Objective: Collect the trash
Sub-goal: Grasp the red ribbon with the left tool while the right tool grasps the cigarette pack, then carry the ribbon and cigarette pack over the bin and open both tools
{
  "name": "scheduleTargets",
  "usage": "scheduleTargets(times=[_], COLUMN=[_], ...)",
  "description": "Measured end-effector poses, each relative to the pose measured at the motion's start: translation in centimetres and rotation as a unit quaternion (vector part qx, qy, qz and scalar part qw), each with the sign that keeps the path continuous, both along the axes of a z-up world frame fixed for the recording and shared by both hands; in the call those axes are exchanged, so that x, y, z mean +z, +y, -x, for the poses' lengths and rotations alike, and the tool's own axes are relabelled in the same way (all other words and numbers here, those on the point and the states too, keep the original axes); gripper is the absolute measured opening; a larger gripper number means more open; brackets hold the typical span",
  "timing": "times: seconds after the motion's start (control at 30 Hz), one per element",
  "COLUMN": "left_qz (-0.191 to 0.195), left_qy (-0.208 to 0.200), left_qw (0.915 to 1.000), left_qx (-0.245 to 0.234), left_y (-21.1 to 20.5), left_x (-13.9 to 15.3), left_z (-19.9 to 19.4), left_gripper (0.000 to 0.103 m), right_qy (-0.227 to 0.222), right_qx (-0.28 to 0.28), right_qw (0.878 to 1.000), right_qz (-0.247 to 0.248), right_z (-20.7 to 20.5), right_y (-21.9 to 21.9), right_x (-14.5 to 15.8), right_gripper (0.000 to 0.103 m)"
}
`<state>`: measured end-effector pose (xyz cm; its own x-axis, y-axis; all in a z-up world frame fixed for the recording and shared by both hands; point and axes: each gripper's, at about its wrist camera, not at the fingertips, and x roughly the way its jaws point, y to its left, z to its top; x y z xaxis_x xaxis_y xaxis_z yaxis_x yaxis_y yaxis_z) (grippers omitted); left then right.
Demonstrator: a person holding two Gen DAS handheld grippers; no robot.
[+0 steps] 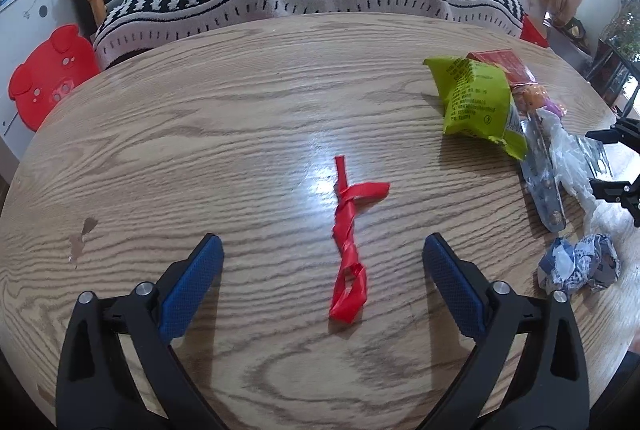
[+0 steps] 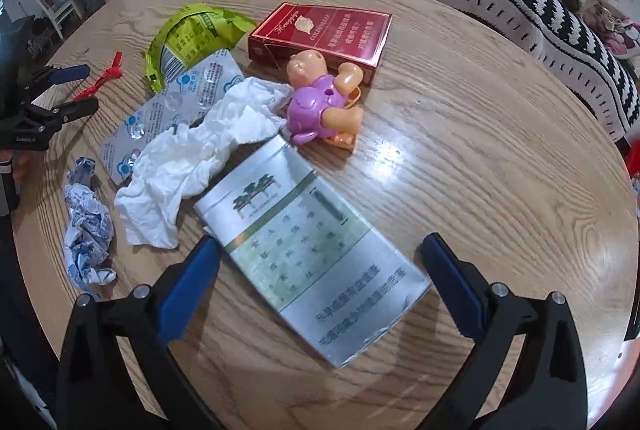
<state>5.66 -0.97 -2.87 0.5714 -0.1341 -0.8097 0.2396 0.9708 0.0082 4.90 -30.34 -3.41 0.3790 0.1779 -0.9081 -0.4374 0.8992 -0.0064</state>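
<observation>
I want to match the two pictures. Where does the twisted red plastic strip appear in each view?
Left wrist view: the red strip lies in the lower centre, on the table between the open blue fingers.
Right wrist view: the red strip is small, at the far left, near the other gripper.
Shared landmark: the green snack wrapper.

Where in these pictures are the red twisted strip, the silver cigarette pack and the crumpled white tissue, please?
red twisted strip [image 1: 347,246]: left wrist view, middle of its twisted length.
silver cigarette pack [image 2: 308,250]: right wrist view, centre of its printed face.
crumpled white tissue [image 2: 188,165]: right wrist view, middle of the wad.
</observation>
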Motion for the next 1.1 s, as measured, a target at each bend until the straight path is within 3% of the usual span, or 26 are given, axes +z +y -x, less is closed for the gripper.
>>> scheduleTargets(times=[0.03,0.1,0.13,0.2,0.4,0.63,0.97,1.1], left_qz=[0.0,0.001,0.002,0.005,0.027,0.039,0.058,0.052], left_qy=[-0.007,-0.023,-0.024,-0.024,-0.021,-0.018,-0.014,-0.039], left_qw=[1.0,0.9997,0.9996,0.9996,0.9991,0.9987,0.998,0.9978], left_qx=[-0.001,0.008,0.012,0.013,0.026,0.029,0.021,-0.007], left_y=[-0.1,0.1,0.2,0.3,1.6,2.7,2.6,1.5], left_x=[0.2,0.6,0.7,0.8,1.0,1.1,1.1,2.2], left_z=[0.0,0.2,0.3,0.3,0.6,1.1,3.8,7.0], left_gripper=[0.075,0.015,0.008,0.008,0.008,0.008,0.007,0.007], right_qy=[-0.009,-0.029,-0.036,-0.046,-0.076,-0.07,-0.075,-0.095], right_qx=[-0.006,-0.046,-0.069,-0.111,-0.154,-0.156,-0.212,-0.264], right_qw=[1.0,0.998,0.997,0.993,0.985,0.985,0.974,0.955], right_qz=[-0.004,-0.013,-0.015,-0.015,-0.019,-0.017,-0.014,-0.098], right_z=[0.6,1.8,2.2,3.3,5.8,9.1,15.8,18.9], right_y=[0.1,0.3,0.3,0.6,1.5,1.1,-0.8,-3.6], right_x=[0.2,0.4,0.4,0.4,0.4,0.4,0.4,1.4], right_gripper=[0.085,0.072,0.072,0.072,0.071,0.071,0.071,0.07])
